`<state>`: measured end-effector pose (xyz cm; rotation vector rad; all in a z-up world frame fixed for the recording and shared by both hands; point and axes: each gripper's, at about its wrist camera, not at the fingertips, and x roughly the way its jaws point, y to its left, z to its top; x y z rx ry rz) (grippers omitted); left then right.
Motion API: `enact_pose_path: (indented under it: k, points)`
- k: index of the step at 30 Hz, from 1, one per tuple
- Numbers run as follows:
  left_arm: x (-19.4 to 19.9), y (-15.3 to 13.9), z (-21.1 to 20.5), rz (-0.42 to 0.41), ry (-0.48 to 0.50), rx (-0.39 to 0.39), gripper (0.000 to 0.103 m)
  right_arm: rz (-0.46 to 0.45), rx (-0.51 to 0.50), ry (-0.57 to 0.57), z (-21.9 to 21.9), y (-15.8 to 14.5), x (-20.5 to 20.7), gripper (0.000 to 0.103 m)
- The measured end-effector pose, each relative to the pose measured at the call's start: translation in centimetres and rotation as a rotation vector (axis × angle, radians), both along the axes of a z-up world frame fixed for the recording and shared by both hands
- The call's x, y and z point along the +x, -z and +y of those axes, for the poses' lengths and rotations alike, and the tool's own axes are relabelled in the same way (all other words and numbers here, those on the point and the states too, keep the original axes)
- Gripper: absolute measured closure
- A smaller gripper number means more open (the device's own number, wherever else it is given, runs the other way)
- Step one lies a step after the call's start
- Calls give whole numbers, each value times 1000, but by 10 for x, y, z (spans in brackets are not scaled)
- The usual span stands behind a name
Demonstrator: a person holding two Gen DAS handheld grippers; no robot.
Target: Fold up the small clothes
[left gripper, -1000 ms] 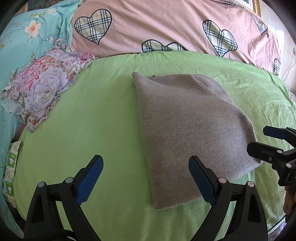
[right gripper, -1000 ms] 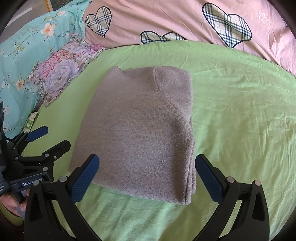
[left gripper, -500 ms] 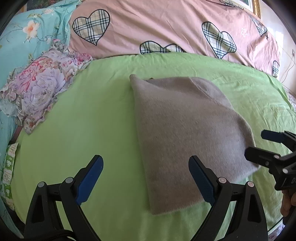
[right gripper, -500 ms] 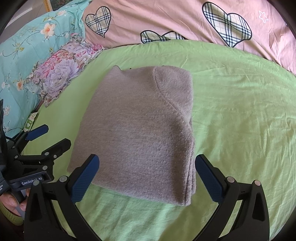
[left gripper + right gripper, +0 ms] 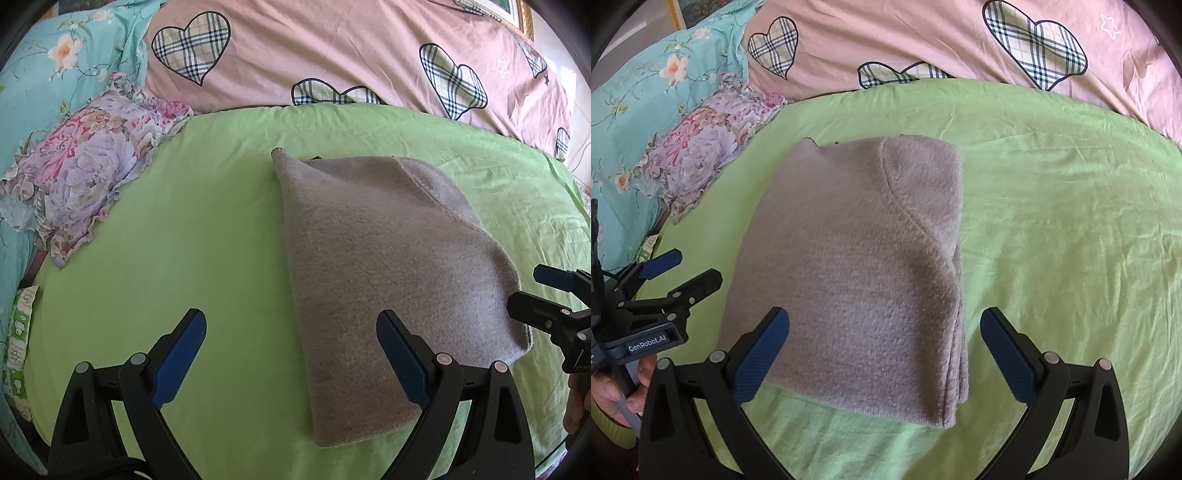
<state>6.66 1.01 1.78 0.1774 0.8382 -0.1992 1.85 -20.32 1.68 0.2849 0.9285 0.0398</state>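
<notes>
Lying folded toward the right side of the green bed sheet, the grey fleece garment passes behind one finger of the spread, empty left gripper; the right gripper is cut off at the frame edge

From the right wrist, "GenRobot.AI" reads on the left gripper; the right gripper gapes empty over the garment's near edge

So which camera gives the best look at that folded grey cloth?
The right wrist view: the grey cloth sits centred and whole, its stacked edges showing on the right. The left wrist view shows it off to the right, its near edge behind a finger.
</notes>
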Motion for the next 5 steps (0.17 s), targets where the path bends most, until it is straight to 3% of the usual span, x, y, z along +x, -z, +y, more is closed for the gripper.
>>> enact_pose_path:
  k: [5]
  points:
    - [3, -1, -4, -1, 0, 2, 9, 0, 5, 5, -5, 1, 2, 0]
